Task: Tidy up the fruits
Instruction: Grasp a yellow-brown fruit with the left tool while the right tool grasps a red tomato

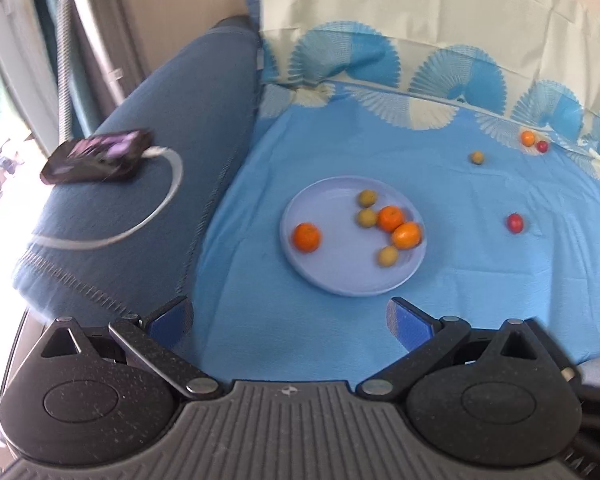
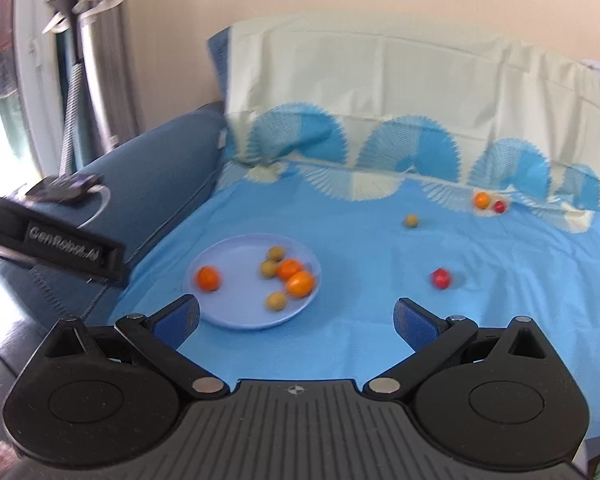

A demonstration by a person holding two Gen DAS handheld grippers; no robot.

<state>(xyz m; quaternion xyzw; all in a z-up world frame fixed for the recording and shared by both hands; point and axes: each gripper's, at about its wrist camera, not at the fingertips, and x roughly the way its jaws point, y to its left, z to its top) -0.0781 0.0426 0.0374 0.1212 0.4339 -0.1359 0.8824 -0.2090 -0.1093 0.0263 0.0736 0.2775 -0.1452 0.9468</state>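
A pale blue plate [image 1: 332,280] [image 2: 236,316] lies on the blue sheet and holds three oranges [image 1: 307,237] [image 2: 208,278] and three small yellow-green fruits [image 1: 367,198] [image 2: 276,253]. Loose on the sheet are a red fruit [image 1: 515,223] [image 2: 441,278], a yellow-green fruit [image 1: 477,157] [image 2: 411,221], and an orange [image 1: 527,137] [image 2: 481,200] beside another red fruit [image 1: 543,146] [image 2: 499,206] at the back. My left gripper [image 1: 290,320] is open and empty, short of the plate. My right gripper [image 2: 296,320] is open and empty, near the plate's front edge.
A dark blue sofa arm [image 1: 148,184] [image 2: 152,168] stands left of the sheet, with a phone [image 1: 96,156] and white cable on it. A patterned pillow [image 1: 440,20] [image 2: 380,92] backs the sheet. The left gripper's body [image 2: 52,240] crosses the right wrist view's left edge.
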